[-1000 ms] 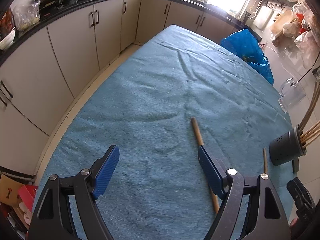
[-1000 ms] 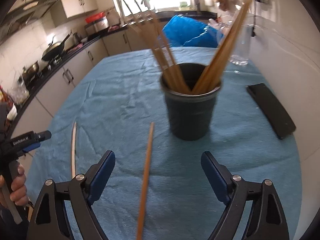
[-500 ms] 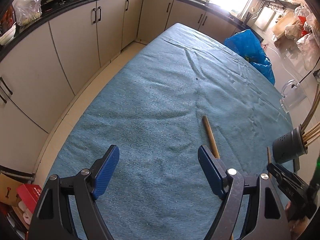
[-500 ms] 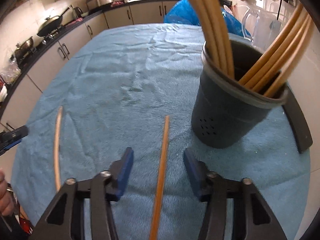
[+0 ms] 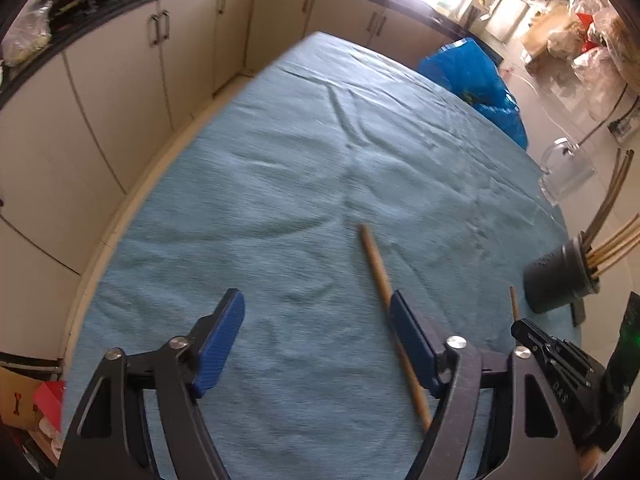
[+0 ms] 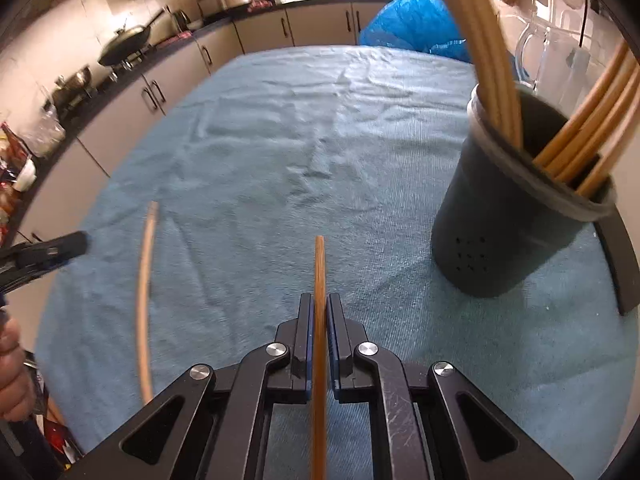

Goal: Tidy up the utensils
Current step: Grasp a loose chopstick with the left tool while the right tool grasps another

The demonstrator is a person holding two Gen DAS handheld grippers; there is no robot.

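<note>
A: Kitchen w/ beige cabinets in the upper left of both views, and a blue towel (image 6: 260, 152) covers the whole table. How far is the job?

B: I judge it more than half done. Dark utensil holder (image 6: 516, 208) at right of the right wrist view already has several wooden sticks standing inside, leaning on its rim. Two are left outside.

A: Which two?

B: First is the thin stick (image 6: 319, 280), now clamped between the closed pads of the right gripper (image 6: 319, 320), lower centre. Whether it is lifted off the cloth, I cannot tell. Second is the thicker stick (image 5: 390, 304), lying on the towel at centre of the left wrist view.

A: And the left gripper (image 5: 316, 340)?

B: Wide open, holds nothing; the thicker stick passes just beside its right pad.

A: Other containers?

B: Clear jug (image 5: 564, 172) at right edge, looks empty, and a blue bag (image 5: 476, 84) at the table's far edge, contents not visible
</note>
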